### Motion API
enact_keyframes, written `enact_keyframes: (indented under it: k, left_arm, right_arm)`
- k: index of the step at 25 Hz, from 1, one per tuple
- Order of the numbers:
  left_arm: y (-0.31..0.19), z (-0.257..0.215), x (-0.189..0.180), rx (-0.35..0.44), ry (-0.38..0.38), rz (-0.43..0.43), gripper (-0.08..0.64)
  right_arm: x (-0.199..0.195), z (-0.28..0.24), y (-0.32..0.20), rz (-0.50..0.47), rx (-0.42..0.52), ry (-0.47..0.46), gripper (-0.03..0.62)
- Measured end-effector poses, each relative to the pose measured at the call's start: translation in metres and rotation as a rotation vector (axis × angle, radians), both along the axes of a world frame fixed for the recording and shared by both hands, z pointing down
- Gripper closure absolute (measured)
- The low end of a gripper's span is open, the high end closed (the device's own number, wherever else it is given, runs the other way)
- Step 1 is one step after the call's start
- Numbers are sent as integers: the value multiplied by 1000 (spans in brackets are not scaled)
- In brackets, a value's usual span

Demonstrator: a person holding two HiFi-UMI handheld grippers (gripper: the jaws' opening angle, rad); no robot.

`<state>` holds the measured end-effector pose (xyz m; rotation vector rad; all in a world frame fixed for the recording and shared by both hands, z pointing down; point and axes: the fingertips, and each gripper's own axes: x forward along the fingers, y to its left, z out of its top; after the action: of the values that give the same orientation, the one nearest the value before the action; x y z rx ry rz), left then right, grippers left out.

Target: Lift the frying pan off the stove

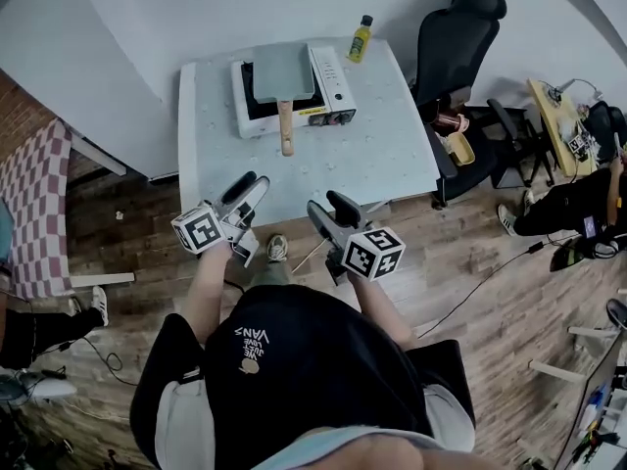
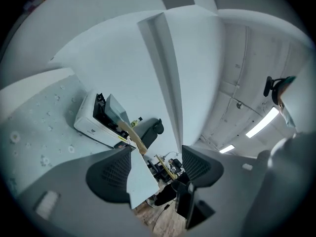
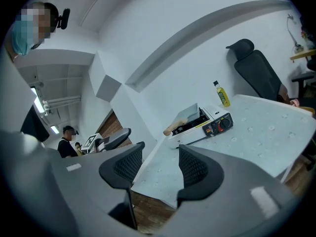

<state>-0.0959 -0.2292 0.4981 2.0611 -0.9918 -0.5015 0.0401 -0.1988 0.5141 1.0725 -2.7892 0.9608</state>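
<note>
A grey square frying pan (image 1: 281,71) with a wooden handle (image 1: 286,128) sits on a white portable stove (image 1: 338,86) at the back of the pale table (image 1: 392,155); the handle points toward me. My left gripper (image 1: 257,180) is over the table's front edge, open, with nothing between its fingers. My right gripper (image 1: 329,205) is just off the front edge, also open and holding nothing. The left gripper view shows the pan (image 2: 116,110) and stove (image 2: 91,125) well beyond the gripper (image 2: 157,169). In the right gripper view, the pan (image 3: 190,113) is likewise far ahead of the gripper (image 3: 157,164).
A yellow bottle (image 1: 361,39) stands at the table's back right corner. A black office chair (image 1: 456,37) is to the table's right, with a seated person (image 1: 578,209) and a cluttered desk farther right. A checked cloth (image 1: 34,204) lies at the left.
</note>
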Motion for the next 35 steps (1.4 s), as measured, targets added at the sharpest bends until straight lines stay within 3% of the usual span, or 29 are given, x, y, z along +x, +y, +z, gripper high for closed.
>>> enact_keyframes:
  k: [2, 5, 17, 23, 31, 35]
  left_arm:
    - [-24, 0, -2, -12, 48, 53, 259]
    - [-61, 6, -10, -38, 42, 98, 259]
    - [-156, 39, -2, -203, 264, 263, 255]
    - [-181, 52, 24, -264, 328, 335, 252]
    - [-199, 71, 46, -377, 436, 355, 252]
    - [-203, 70, 57, -384, 484, 383, 253]
  right_arm:
    - [-16, 1, -16, -8, 0, 9, 368]
    - [-39, 4, -41, -16, -21, -12, 368]
    - [-80, 10, -105, 65, -176, -209, 368]
    - [-77, 14, -116, 101, -228, -236, 425]
    - [-85, 20, -116, 86, -283, -267, 446]
    - [-85, 21, -115, 77, -291, -271, 448]
